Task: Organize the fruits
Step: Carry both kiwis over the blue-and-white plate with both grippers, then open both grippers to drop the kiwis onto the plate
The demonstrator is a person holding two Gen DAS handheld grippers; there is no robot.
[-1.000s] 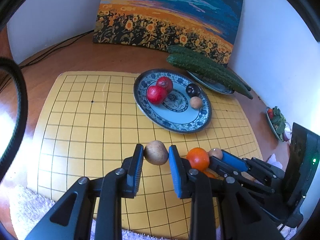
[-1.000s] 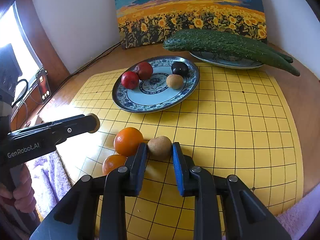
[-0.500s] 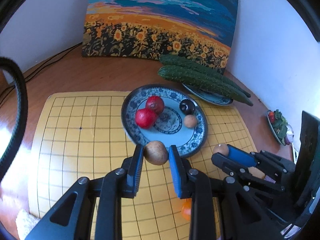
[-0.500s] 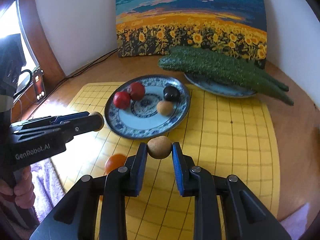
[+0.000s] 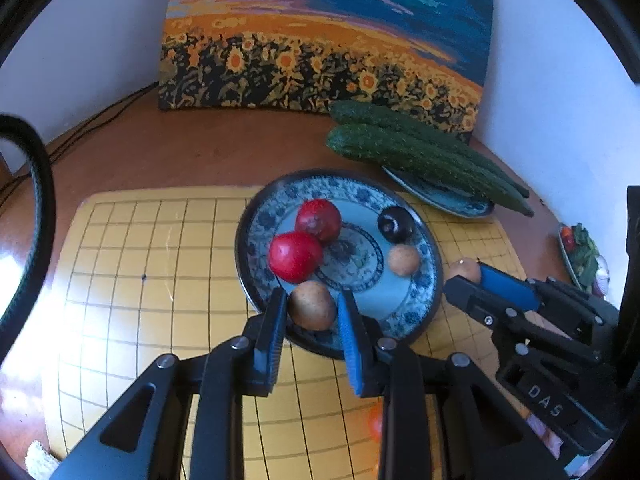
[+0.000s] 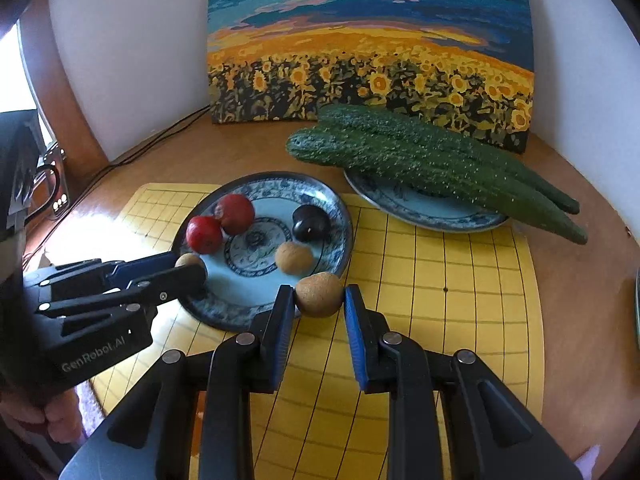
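The left gripper [image 5: 313, 307] has its jaws clamped on 1 brown fruit [image 5: 312, 305] above the near rim of the blue plate [image 5: 434, 280]. The right gripper [image 6: 319, 297] pinches another brown fruit [image 6: 320, 294] just beside that plate's near-right edge. On the plate lie 2 red fruits [image 5: 295, 256], 1 dark plum [image 5: 396, 224] and 1 small brown fruit [image 5: 404, 260].

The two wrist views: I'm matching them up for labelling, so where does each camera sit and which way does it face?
Left wrist: on the left tool, looking down at the fruit plate; its fingers clamp a brown fruit, right tool beside.
Right wrist: on the right tool, facing the same plate, gripping a brown fruit; left tool and a hand show.
Shared: plate, cucumbers, painting.
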